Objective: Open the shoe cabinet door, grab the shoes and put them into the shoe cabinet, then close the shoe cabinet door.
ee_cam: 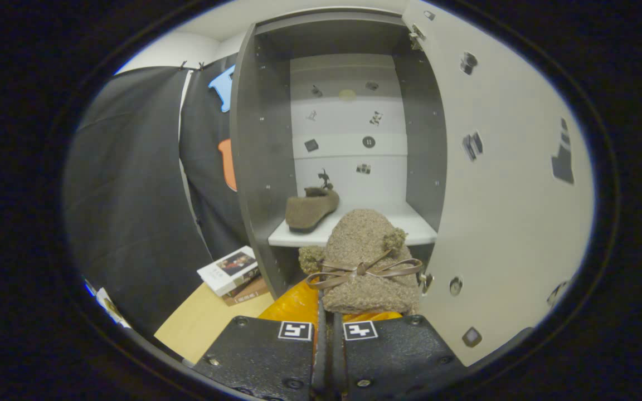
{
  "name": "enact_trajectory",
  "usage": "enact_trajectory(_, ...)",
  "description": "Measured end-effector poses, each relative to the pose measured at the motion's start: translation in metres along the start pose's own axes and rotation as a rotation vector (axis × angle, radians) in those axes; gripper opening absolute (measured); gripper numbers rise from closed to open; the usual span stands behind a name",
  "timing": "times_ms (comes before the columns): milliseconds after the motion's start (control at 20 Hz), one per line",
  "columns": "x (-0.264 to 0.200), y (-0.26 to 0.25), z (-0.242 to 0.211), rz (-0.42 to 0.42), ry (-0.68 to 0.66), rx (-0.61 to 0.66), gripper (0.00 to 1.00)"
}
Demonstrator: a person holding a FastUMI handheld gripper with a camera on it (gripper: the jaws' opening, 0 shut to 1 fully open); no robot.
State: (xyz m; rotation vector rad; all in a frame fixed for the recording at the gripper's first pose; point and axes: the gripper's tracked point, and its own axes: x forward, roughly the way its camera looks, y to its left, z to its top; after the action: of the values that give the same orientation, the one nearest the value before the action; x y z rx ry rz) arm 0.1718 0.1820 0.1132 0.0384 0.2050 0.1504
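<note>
In the gripper view, the tongs [327, 326] are pressed nearly together and pinch the heel of a brown fuzzy slipper with a ribbon bow [368, 262], held just ahead of them before the open grey shoe cabinet [259, 145]. Its white door [499, 211] stands open at the right. A second brown slipper [311, 207] lies on the white shelf [349, 229] inside. Some books [230, 271] lie on the wooden surface [204, 323] beside the cabinet.

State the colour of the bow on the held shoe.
Brown ribbon bow, clearest in the gripper view, on the shoe the claw grips.

Looks like a mock-up booth, not a real home: black cloth [131, 184] hung at left, a cabinet [259, 145] with stickers [369, 142] inside, center of frame.
</note>
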Motion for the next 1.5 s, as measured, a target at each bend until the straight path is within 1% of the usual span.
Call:
enact_trajectory(150, 0.033, -0.002, 0.045, -0.006, -0.056, 0.01, 0.08)
enact_trajectory(300, 0.076, -0.003, 0.078, -0.017, -0.093, 0.003, 0.08)
enact_trajectory(600, 0.178, -0.018, 0.112, -0.055, -0.097, 0.008, 0.08)
enact_trajectory(750, 0.226, -0.033, 0.109, -0.076, -0.072, 0.006, 0.08)
enact_trajectory(950, 0.267, -0.049, 0.085, -0.094, 0.018, -0.005, 0.08)
enact_trajectory(1000, 0.272, -0.049, 0.078, -0.09, 0.044, 0.0, 0.08)
enact_trajectory(1150, 0.285, -0.056, 0.057, -0.123, 0.14, -0.002, 0.08)
enact_trajectory(1250, 0.292, -0.06, 0.05, -0.14, 0.193, 0.016, 0.09)
enact_trajectory(1400, 0.294, -0.06, 0.05, -0.156, 0.243, 0.032, 0.13)
enact_trajectory(1500, 0.291, -0.055, 0.052, -0.143, 0.248, 0.044, 0.2)
